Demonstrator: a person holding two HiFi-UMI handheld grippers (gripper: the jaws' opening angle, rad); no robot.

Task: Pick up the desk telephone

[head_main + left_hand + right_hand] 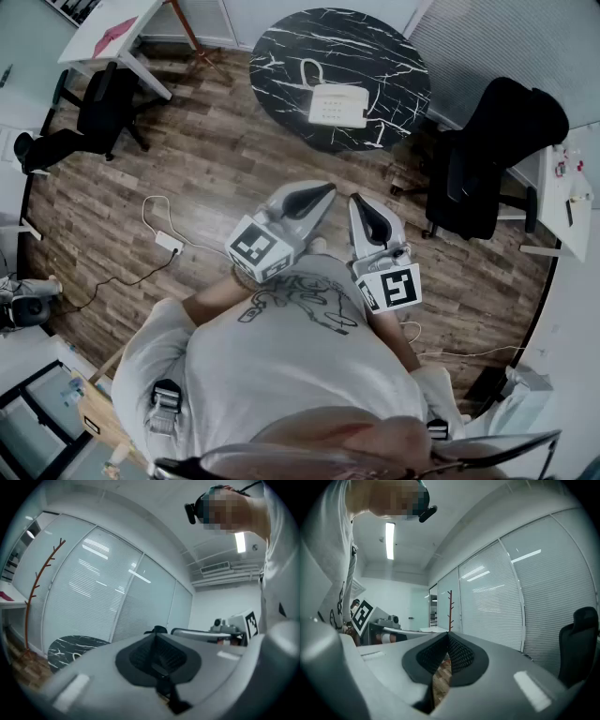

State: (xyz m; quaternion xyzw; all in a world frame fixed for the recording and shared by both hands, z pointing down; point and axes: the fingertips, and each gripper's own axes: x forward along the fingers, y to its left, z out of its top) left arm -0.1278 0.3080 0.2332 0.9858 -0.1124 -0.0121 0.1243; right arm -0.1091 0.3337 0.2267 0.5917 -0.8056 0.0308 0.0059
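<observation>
Nothing is held by L gripper (326, 190) or R gripper (359, 201); both jaws are shut tight. Well apart, the desk telephone (337, 103) is set on the round table (281, 56), mostly hidden in L gripper view.

Cool, even light from a ceiling strip lamp (389, 540); strong fisheye bending, dark corners, blurred foregrounds.

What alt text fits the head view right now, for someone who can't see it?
Seen from above, a person holds the left claw and right claw side by side, both shut and empty, over a wood floor. Ahead, a white desk telephone sits untouched on a round black marble table, with a black office chair to its right.
</observation>
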